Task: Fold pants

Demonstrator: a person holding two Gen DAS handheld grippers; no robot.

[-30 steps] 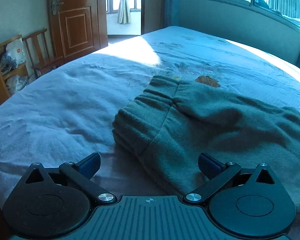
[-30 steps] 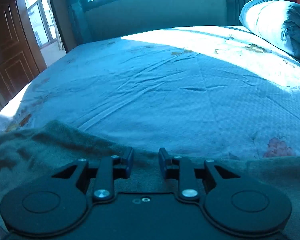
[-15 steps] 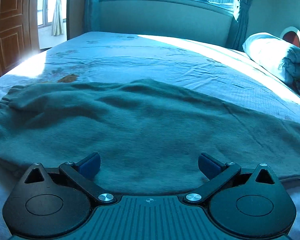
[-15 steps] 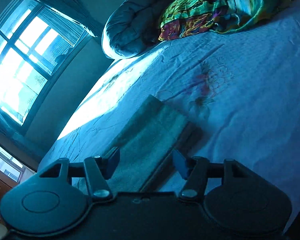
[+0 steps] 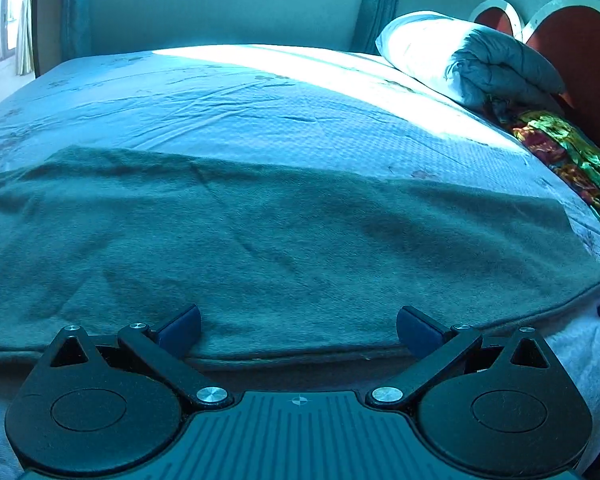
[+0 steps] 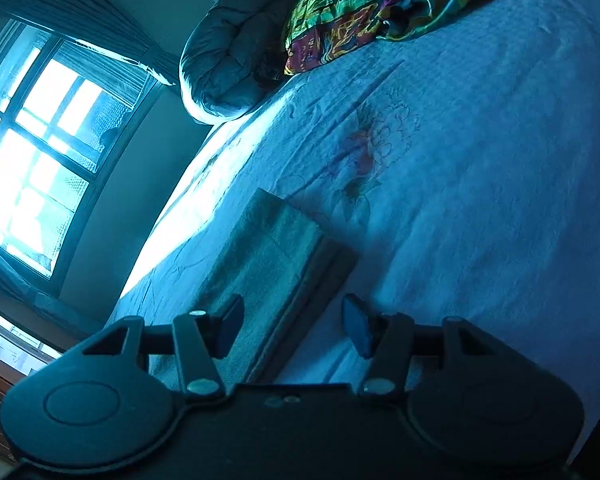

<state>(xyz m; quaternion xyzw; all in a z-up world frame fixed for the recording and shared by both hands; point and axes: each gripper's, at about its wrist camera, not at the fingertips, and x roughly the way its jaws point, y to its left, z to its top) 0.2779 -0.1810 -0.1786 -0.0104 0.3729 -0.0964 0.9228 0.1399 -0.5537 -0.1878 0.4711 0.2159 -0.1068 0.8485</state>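
So here's what we see: the pants [image 5: 284, 240] are spread flat across the bed [image 5: 300, 112], dark green fleece, stretching out wide just ahead of the left claw [image 5: 298, 326]. That claw is released, jaws spread far apart, with the near hem of the pants running right under and between its fingertips but nothing pinched.

Over on the right claw [image 6: 292, 330], we're rolled way over sideways, so the whole room looks tilted. Its jaws have just been closing in a bit, yet they're not clenched on anything. The cuff end of the pants [image 6: 276, 256] lies between and just ahead of its fingers, and the pads aren't pressing on it.

Farther ahead of both claws there's a rolled grey quilt [image 5: 480, 64] and a bright patterned blanket [image 6: 380, 4] up by the headboard [image 5: 580, 40].
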